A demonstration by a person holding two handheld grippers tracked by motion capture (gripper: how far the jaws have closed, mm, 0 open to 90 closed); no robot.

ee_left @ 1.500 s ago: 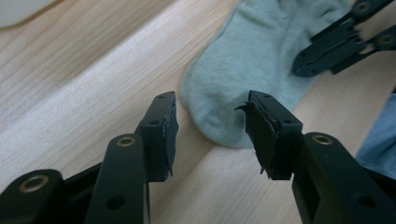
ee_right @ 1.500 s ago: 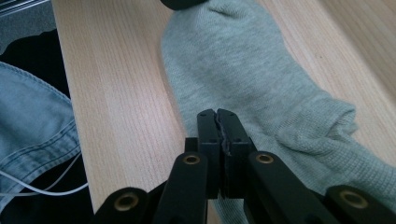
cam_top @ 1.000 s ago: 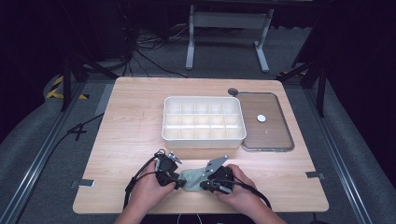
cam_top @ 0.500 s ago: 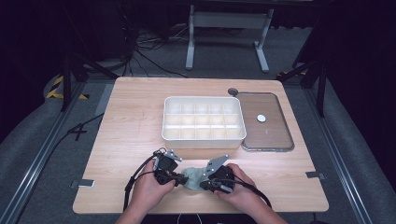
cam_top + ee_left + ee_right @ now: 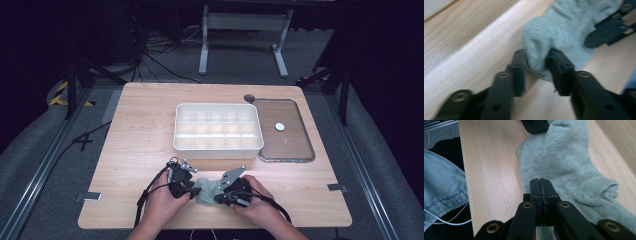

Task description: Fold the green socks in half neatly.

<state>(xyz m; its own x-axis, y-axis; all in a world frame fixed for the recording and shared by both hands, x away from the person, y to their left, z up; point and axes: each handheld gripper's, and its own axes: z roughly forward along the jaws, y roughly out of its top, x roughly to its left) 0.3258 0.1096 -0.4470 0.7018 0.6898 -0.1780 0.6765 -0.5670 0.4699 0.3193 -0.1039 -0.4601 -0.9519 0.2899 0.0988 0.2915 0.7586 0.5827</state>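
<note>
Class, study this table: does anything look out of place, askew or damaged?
Only the lid: it lies flat on the table beside the empty compartment box, not on it. The grey sock looks whole, merely bunched. Nothing looks spilled or damaged.

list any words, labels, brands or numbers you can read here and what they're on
None can be read. The grey sock, the white divider box, the clear lid and both tongs, left and right, show no print.
</note>
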